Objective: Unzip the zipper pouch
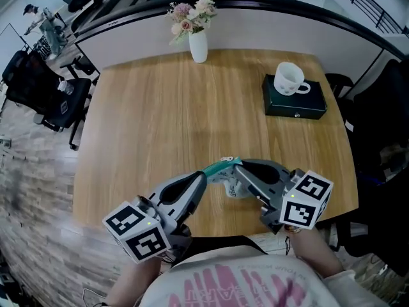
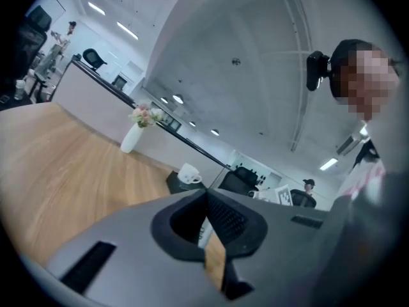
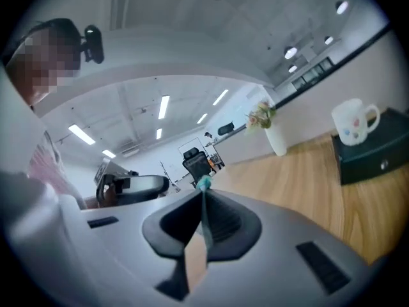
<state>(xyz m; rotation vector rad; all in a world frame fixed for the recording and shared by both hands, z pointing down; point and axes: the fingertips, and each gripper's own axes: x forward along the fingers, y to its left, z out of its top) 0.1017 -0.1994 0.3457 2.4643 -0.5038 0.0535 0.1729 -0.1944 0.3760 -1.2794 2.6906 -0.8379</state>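
The zipper pouch [image 1: 231, 185] is pale with a teal zipper strip [image 1: 220, 167]. It hangs between my two grippers, just above the table's near edge. My left gripper [image 1: 203, 175] is shut on the pouch's left end. In the left gripper view the jaws of that gripper [image 2: 206, 200] are pressed together, with a sliver of white pouch [image 2: 205, 231] between them. My right gripper [image 1: 238, 167] is shut on the right end of the teal strip. In the right gripper view a teal tip [image 3: 203, 184] pokes out above the closed jaws of that gripper [image 3: 203, 196].
On the wooden table [image 1: 160, 126] a white vase of flowers [image 1: 198, 43] stands at the far edge, against a curved partition. A white mug [image 1: 289, 78] sits on a dark box [image 1: 295, 104] at the far right. Black office chairs [image 1: 57, 101] stand left of the table.
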